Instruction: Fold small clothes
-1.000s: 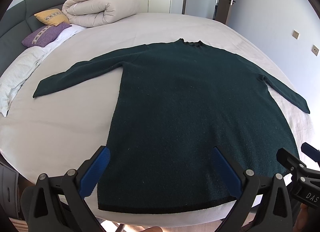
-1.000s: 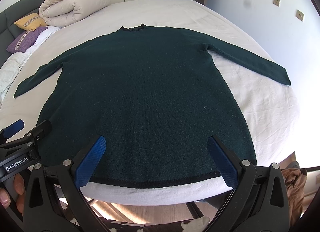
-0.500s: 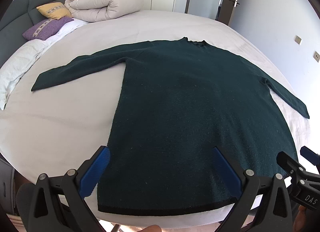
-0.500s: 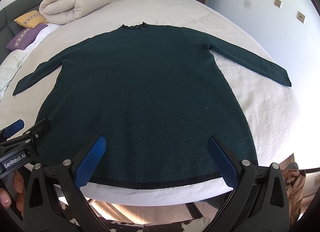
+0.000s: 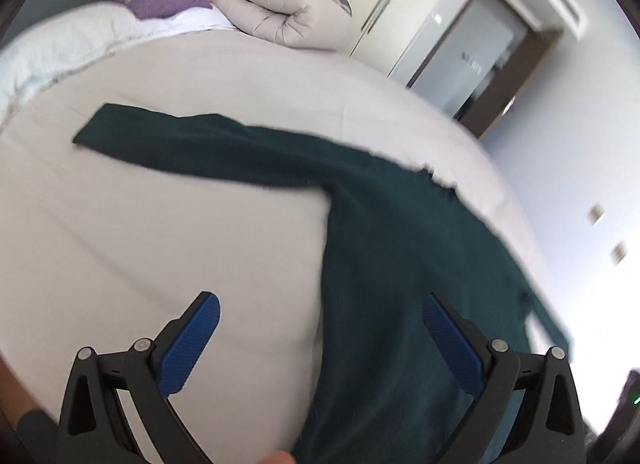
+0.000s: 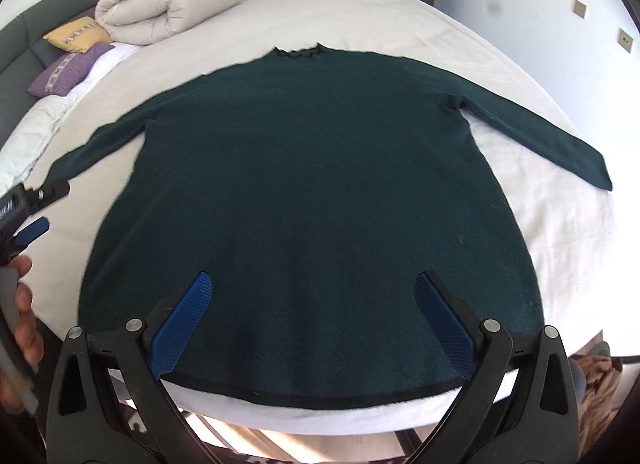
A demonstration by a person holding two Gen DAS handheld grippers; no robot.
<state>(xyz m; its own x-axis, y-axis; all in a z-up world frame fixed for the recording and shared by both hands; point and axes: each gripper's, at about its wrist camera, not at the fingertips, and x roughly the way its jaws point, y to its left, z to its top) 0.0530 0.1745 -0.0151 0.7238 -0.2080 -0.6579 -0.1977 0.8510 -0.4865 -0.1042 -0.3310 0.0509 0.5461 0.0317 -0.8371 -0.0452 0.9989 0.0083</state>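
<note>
A dark green long-sleeved sweater [image 6: 312, 191] lies flat on the white bed, neck at the far side, both sleeves spread out. My right gripper [image 6: 312, 304] is open and empty, above the sweater's hem in the middle. My left gripper [image 5: 320, 328] is open and empty, above the sweater's left side edge, tilted toward the left sleeve [image 5: 192, 147]. The left gripper also shows at the left edge of the right wrist view [image 6: 36, 207]. That left wrist view is blurred.
A rolled beige duvet [image 6: 168, 3] and yellow and purple pillows [image 6: 76, 51] lie at the head of the bed on the far left. The bed's near edge [image 6: 320, 416] runs just under the hem. Wardrobe doors and a room door stand behind.
My left gripper has swung forward and to the left, over the sweater's left edge toward the left sleeve. My right gripper has barely moved. Both stay open.
</note>
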